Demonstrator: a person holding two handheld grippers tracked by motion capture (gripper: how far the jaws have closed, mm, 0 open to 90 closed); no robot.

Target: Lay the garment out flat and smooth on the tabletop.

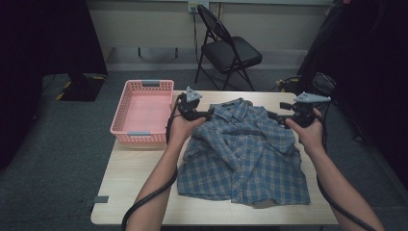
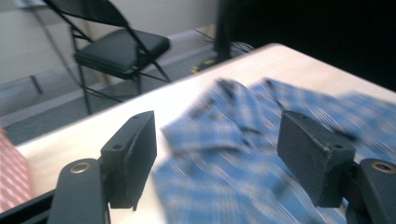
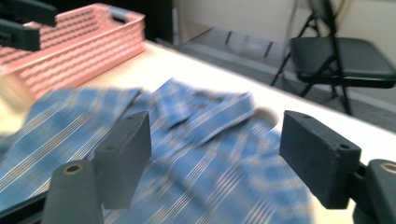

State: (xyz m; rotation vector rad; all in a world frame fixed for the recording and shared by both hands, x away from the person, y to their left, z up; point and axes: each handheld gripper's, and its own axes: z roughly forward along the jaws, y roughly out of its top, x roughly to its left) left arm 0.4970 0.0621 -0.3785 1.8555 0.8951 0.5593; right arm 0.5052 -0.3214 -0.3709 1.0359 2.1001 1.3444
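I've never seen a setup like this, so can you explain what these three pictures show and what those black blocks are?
A person stands at a light wooden table and holds a hand-held two-jaw gripper in each hand: the left gripper and the right gripper. One picture looks down from above. The other two come from cameras riding on each gripper, so the black blocks are its own jaws, standing open with nothing between them. A blue plaid button-up shirt lies spread on the table, beside a pink plastic basket. A black folding chair stands behind.

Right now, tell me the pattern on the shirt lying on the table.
Blue plaid shirt, clearest in the high view.
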